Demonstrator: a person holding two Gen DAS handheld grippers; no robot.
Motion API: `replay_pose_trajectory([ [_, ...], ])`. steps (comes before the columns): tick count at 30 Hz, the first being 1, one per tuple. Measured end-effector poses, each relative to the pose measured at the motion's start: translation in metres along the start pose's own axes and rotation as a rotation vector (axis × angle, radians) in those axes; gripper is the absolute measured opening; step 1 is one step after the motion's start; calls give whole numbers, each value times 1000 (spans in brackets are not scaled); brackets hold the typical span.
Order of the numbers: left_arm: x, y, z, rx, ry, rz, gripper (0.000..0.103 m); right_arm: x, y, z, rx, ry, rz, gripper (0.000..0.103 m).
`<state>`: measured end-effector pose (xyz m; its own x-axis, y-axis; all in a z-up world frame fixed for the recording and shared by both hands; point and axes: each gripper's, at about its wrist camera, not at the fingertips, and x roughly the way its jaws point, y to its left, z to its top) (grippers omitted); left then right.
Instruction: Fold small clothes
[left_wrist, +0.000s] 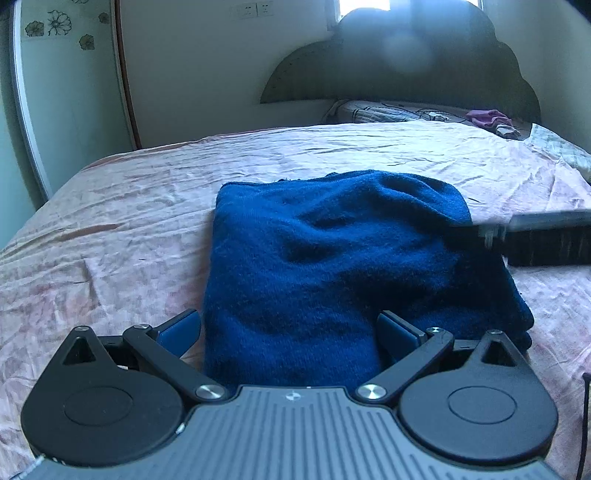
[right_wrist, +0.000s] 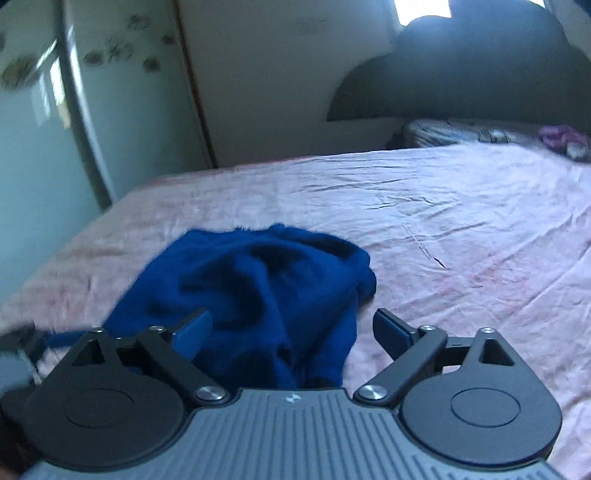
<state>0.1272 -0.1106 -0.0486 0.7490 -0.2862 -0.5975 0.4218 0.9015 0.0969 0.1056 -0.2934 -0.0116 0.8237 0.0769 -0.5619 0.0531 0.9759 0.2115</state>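
A dark blue knitted garment (left_wrist: 332, 258) lies folded into a rough rectangle on the pink bedsheet (left_wrist: 129, 221). My left gripper (left_wrist: 290, 332) is open, its blue-padded fingers spread over the garment's near edge, holding nothing. The right gripper shows blurred at the right edge of the left wrist view (left_wrist: 535, 236), at the garment's right side. In the right wrist view the garment (right_wrist: 258, 288) looks rumpled, and my right gripper (right_wrist: 291, 332) is open above its near right part, holding nothing.
The bed runs back to a dark scalloped headboard (left_wrist: 406, 62). A pillow (left_wrist: 388, 110) and a purple cloth (left_wrist: 487, 118) lie at the head. A wardrobe with flower decals (left_wrist: 55, 74) stands to the left. The pink sheet (right_wrist: 461, 240) spreads right of the garment.
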Motion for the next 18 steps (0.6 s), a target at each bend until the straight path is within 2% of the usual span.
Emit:
replay_pose_trajectory([
  [3,-3,0,-1,-4,1,-5,103,0,6,-7,-26,31,-42,96],
  [7,-5,0,-4,-7,3,-5,103,-12,2,-20,31,23,11,96],
  [11,-7,0,-5,-13,3,-6,103,-18,6,-30,36,50,-6,96],
  [15,-9,-1,-9,-14,5,-2,102,-26,12,-37,38,50,28,96],
  [18,-13,0,-12,-22,3,-2,103,-32,17,-40,23,39,7,96],
])
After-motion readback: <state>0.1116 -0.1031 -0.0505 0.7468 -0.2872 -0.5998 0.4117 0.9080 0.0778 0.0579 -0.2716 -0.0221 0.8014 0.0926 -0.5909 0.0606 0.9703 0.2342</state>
